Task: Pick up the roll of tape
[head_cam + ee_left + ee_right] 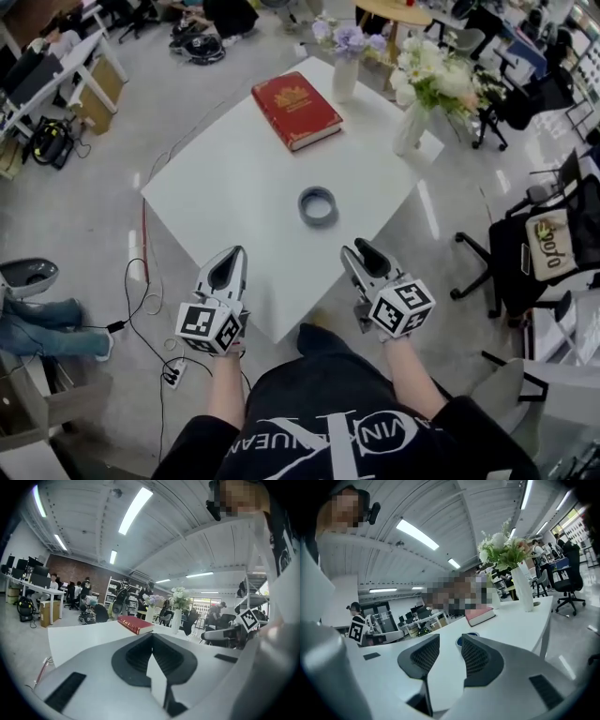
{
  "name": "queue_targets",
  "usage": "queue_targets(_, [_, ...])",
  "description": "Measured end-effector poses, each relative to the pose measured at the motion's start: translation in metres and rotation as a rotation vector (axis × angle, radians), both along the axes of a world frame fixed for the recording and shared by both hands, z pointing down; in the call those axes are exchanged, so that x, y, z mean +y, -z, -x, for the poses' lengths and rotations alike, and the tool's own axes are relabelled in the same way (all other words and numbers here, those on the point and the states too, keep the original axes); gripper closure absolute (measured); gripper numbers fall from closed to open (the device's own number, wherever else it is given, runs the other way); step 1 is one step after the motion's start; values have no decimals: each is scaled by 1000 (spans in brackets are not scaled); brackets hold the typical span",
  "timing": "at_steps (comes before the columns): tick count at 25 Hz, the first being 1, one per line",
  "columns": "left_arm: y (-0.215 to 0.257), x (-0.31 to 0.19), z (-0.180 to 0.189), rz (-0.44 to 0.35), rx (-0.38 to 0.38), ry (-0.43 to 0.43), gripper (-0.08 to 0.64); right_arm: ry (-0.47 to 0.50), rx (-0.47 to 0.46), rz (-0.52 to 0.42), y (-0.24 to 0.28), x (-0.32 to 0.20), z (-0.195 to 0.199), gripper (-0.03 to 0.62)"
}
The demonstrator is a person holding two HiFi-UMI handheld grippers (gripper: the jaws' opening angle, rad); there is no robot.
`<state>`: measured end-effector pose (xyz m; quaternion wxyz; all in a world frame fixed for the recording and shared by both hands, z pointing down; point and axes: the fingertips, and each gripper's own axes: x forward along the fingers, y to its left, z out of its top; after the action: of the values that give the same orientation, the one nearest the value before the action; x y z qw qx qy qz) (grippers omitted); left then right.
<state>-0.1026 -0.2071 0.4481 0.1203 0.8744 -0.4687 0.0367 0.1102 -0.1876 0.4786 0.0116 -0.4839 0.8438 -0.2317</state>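
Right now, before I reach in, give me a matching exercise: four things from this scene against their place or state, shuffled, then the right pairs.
Things:
1. roll of tape
2. red book
3. left claw
4. right claw

Places or states:
A. jaws apart, nothing between them
B. lying flat near the far corner of the table
C. jaws together, holding nothing
D. lying flat near the middle of the table, untouched

Pairs: 1-D, 2-B, 3-C, 4-A
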Motion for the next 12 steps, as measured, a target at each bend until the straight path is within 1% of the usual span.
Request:
queue_targets(5, [-6,-16,-7,9,-3,38,558,44,9,43,-13,-31,-5,439])
queue_targets(12, [-16,-33,-22,28,-4,51,558,102,27,103,-31,-66,-8,442])
